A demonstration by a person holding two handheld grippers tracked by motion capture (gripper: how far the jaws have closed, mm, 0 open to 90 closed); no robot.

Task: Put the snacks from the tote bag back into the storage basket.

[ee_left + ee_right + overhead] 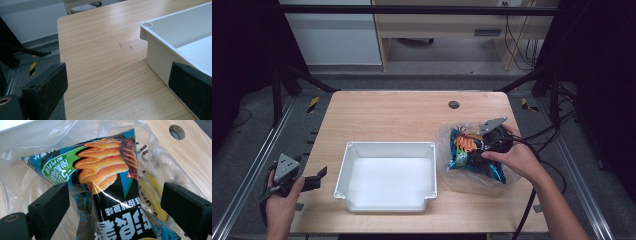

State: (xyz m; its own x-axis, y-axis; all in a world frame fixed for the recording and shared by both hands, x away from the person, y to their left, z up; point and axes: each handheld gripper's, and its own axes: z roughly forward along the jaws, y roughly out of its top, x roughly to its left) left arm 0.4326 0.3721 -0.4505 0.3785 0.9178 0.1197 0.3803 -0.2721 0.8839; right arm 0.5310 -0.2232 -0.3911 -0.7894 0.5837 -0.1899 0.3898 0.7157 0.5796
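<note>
Right gripper poised over the bagged snack packet, left gripper idle beside the tray

At right of centre in the high view, the snack packet (pixel 468 152) lies inside a clear plastic bag (pixel 447 145) on the worktop (pixel 392 117). The right gripper (pixel 113 202) stands spread with the packet between its jaws, pads not pressing yet. Best to close on the packet's narrow middle, catching little loose film, then lift gently. The left gripper (pixel 117 92), spread and empty, waits at lower left by the white tray (pixel 387 146).
</note>
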